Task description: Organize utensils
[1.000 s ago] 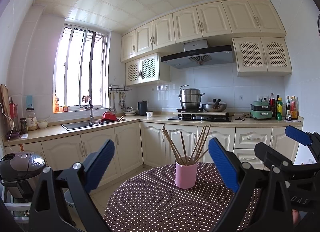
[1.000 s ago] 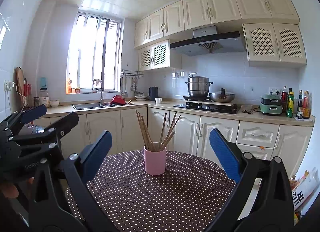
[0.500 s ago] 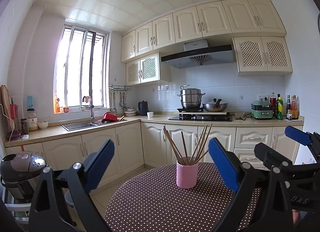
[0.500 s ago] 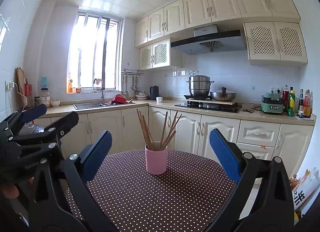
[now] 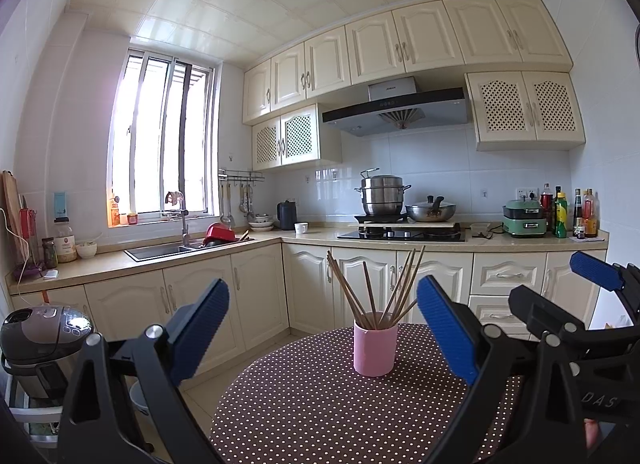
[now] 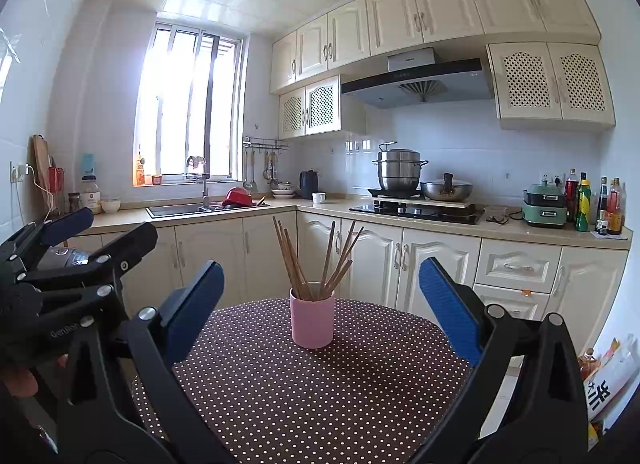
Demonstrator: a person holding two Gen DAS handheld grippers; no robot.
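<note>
Figure: my two grippers held above a round table (image 6: 320, 404) with a dotted brown cloth, kitchen cabinets behind. My left gripper (image 5: 322, 330) has its blue pads spread wide with nothing between them; my right gripper (image 6: 320, 304) is likewise spread and empty. In the right wrist view the left gripper also shows at the left edge of the frame; in the left wrist view the right gripper shows at the right edge.

Risk. The pink cup (image 6: 312, 316) is a tall, narrow holder standing alone on the cloth, and the wooden chopsticks (image 6: 316, 260) fan out above its rim at different angles. I judge that a pad coming in low or from the side could catch a leaning stick and lever the cup over, spilling the set. Closing on several splayed sticks at once could also let some slip, since they are thin and smooth. The cloth may slide if the cup is pushed.

Position. In both wrist views the cup sits at the lower centre of the frame, framed between the pads but well beyond their tips, untouched. In the left wrist view it lies slightly right of centre; in the right wrist view, almost dead centre.
</note>
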